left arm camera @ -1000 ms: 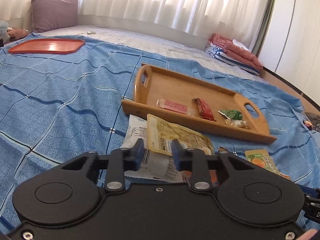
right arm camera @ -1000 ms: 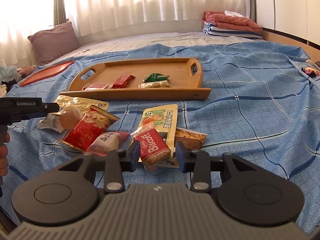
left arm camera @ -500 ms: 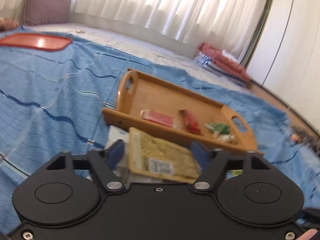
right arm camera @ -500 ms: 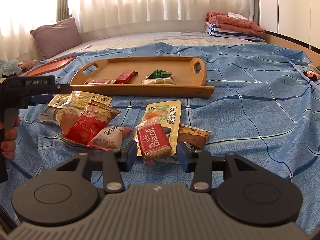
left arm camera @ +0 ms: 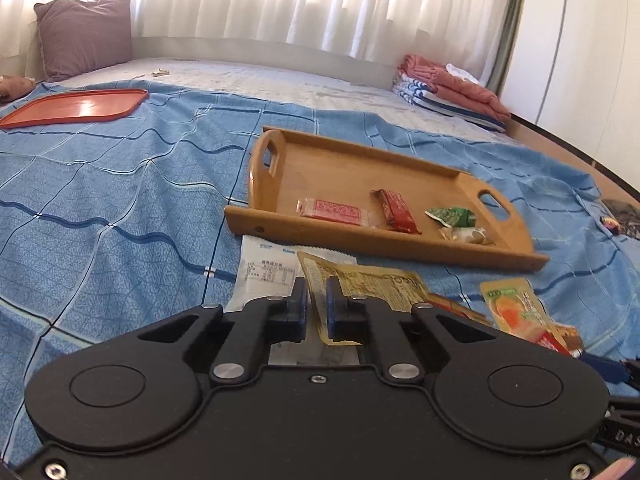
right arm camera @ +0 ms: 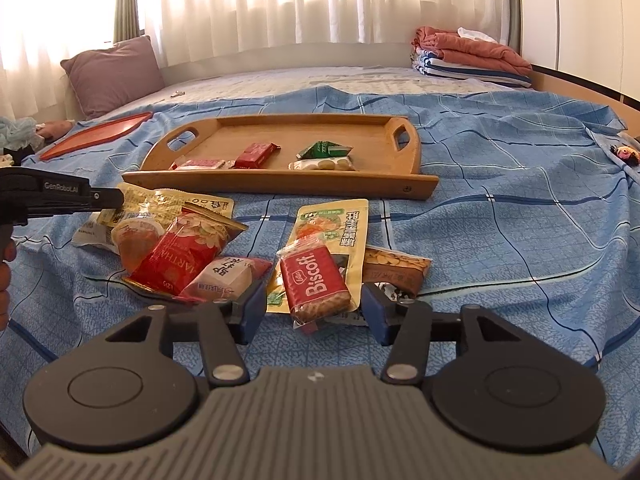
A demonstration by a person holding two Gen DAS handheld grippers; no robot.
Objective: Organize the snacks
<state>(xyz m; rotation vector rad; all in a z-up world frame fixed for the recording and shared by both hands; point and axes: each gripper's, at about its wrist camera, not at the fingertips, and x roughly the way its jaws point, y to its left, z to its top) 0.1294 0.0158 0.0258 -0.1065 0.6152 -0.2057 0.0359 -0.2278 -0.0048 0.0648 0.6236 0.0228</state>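
Four small wrapped snacks already lay in the wooden two-handled tray (right arm camera: pixel 414 148) at the upper centre of the right wrist view; the remaining packets sat loose on the blue checked bedspread (right arm camera: pixel 500 240) in front of it. The left gripper (left arm camera: pixel 316 306) had just closed, its jaws clenched on the near edge of the flat yellow printed snack packet (left arm camera: pixel 372 286) at lower centre of the left wrist view. The right gripper (right arm camera: pixel 314 314) had just been opening; its blue pads (right arm camera: pixel 254 310) stood apart on either side of the red Biscoff biscuit pack (right arm camera: pixel 316 284) (no contact visible).

Risks from this point:
- The yellow packet was pinched only at its edge, so a quick lift could let it slip or swing.
- It overlapped the white printed packet (left arm camera: pixel 266 274), which might be dragged along.
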